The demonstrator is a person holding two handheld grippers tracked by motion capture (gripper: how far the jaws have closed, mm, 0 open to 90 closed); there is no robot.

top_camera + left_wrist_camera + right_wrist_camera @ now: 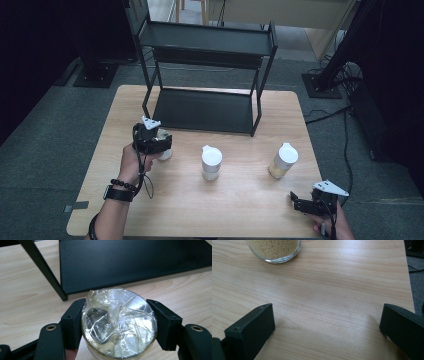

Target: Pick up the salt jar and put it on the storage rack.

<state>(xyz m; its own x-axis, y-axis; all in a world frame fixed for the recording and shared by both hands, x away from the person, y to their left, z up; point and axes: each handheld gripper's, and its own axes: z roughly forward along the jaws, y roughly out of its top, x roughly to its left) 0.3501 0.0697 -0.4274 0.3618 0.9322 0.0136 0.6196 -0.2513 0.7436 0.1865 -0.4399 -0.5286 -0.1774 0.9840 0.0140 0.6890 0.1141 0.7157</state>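
Note:
My left gripper (156, 141) is shut on a glass jar (119, 322) whose top is covered with crinkled clear film; both black pads press its sides. It sits at the table's left, just in front of the black shelf rack (202, 110). The jar (163, 148) is mostly hidden under the gripper in the high view. Two white-lidded jars stand on the table: one in the middle (211, 162), one to the right (283, 160) holding pale grains. My right gripper (300, 202) rests open near the front right corner, nothing between its jaws (324, 332).
The black two-tier rack's lower shelf (130, 262) lies right ahead of the held jar, with a leg (46, 272) to its left. The grain jar's base (274, 250) is ahead of the right gripper. The table's right edge (408, 287) is close by.

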